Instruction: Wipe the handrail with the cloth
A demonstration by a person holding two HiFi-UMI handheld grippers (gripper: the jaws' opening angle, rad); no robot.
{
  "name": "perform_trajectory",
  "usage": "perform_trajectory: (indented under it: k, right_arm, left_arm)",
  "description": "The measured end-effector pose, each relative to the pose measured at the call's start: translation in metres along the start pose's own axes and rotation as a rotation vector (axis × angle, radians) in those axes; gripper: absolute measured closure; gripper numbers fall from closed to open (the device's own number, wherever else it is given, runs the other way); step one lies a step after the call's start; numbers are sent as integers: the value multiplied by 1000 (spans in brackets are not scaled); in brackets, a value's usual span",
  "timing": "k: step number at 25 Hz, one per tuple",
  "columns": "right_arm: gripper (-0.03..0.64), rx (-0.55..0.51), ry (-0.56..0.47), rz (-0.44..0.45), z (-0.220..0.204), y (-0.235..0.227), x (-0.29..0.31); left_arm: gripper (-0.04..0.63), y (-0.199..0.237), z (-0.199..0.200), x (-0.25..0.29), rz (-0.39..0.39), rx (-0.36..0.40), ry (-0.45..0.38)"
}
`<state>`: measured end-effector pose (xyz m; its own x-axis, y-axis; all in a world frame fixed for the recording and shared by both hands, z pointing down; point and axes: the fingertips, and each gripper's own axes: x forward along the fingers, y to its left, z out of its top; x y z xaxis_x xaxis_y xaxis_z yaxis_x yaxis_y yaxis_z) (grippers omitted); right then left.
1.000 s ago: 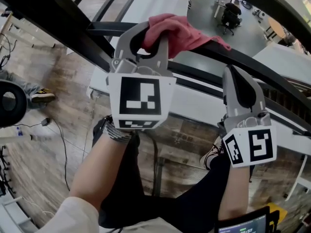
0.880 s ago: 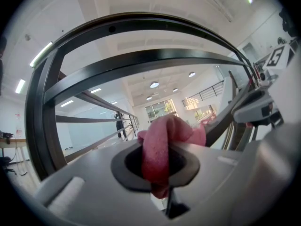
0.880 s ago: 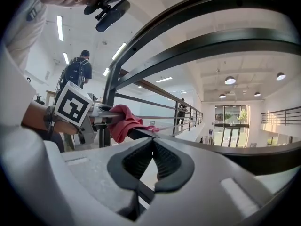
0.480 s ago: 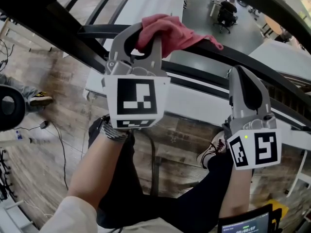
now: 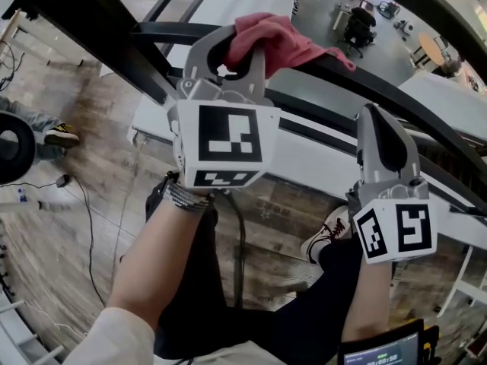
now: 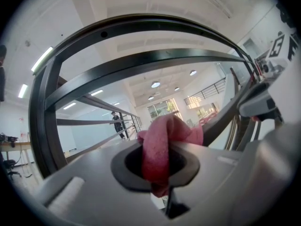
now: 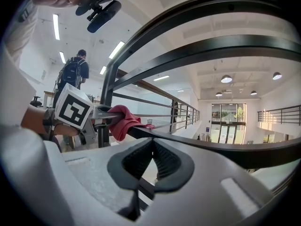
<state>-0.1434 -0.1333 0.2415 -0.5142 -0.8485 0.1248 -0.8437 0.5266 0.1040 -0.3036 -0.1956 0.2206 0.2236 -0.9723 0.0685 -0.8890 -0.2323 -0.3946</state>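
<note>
Up on the dark handrail, the pink cloth lies draped over the bar. The left gripper has its fingers closed on a bunched fold of it, and the rest spills past the tips onto the rail. Further along to the right, the right gripper sits just below the rail, fingers pressed together on nothing, apart from the cloth.
</note>
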Motion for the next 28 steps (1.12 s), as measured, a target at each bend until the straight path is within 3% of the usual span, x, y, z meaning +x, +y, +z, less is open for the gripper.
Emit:
perform_trajectory:
  k: [7, 12, 22, 28]
  right_arm:
    - [615, -3, -9, -2, -1, -14, -2]
    - [615, -2, -20, 1, 0, -31, -4]
    - [615, 59, 0, 109, 8, -30, 1]
    - [615, 57, -33, 124, 26, -40, -11]
  left_arm:
    - [569, -3, 2, 1, 34, -26, -12]
    - [569, -11, 8, 1, 59, 1, -8]
    - [571, -20, 17, 0, 115, 53, 15]
    - [571, -32, 25, 5, 110, 74, 29]
